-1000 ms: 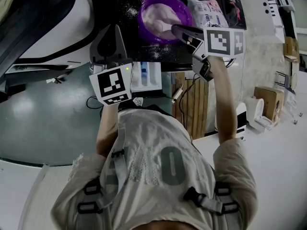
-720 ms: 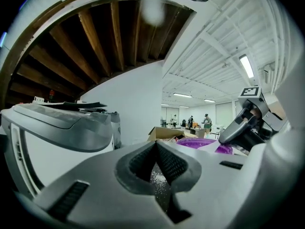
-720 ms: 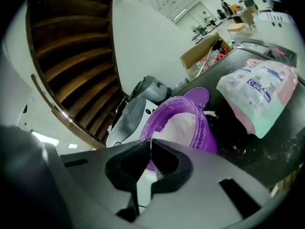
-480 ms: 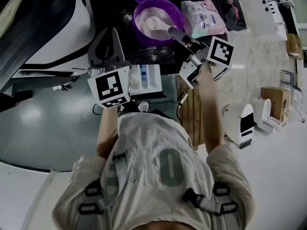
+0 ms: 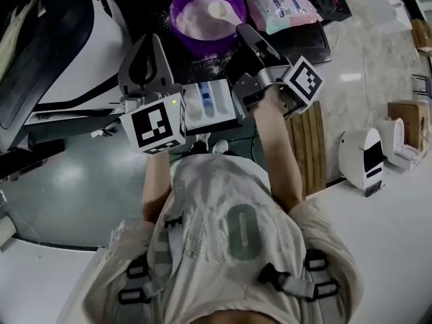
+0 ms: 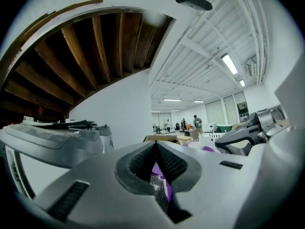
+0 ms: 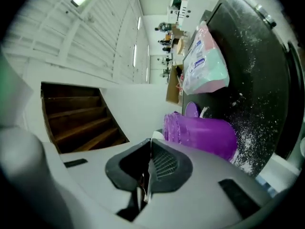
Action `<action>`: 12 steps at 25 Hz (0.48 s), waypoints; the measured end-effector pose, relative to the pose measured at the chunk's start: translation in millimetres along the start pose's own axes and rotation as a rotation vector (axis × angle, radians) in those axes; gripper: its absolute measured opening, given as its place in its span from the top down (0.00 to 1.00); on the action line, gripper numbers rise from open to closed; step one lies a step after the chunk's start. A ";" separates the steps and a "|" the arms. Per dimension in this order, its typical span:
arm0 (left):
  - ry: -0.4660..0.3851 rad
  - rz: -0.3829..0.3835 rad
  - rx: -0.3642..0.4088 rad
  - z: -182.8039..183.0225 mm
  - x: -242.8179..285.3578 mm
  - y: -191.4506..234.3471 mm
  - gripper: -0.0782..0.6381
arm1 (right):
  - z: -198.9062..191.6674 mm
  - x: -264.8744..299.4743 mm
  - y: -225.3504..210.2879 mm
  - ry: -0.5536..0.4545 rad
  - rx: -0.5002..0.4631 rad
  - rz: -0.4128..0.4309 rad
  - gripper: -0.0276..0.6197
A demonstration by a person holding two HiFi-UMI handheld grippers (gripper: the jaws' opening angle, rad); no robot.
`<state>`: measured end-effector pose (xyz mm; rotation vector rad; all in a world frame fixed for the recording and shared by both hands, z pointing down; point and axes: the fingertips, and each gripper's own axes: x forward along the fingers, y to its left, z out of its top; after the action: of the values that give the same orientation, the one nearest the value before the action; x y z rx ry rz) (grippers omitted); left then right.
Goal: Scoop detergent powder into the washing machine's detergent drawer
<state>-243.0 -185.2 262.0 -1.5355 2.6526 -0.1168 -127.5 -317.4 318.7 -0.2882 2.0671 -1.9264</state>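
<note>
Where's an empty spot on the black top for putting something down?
The top is bare below the bag, right of the right tongs. A strip left of the bowl looks free too. Between bowl and drawer it's crowded.

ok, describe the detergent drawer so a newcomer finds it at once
Find the washing machine's black top, dusted with powder, where the purple bowl stands. Below its front edge the drawer sticks out toward the person. It is the only white tray there, with a blue insert inside.
</note>
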 end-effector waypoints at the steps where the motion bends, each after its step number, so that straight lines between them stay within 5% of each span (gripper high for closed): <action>1: 0.007 -0.002 -0.013 -4.2 -0.8 -0.7 0.86 | 1.0 -4.7 0.5 -0.045 0.021 0.011 0.94; 6: 0.046 -0.021 -0.046 -18.1 -7.5 -5.6 0.86 | -0.2 -24.1 1.6 -0.205 0.077 0.032 0.94; 12: 0.032 -0.024 -0.055 -15.1 -13.8 -2.9 0.86 | -10.1 -39.9 6.5 -0.240 0.091 0.059 0.94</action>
<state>-235.2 -174.3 277.6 -1.5946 2.6843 -0.0708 -93.3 -293.6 316.0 -0.4108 1.8099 -1.8453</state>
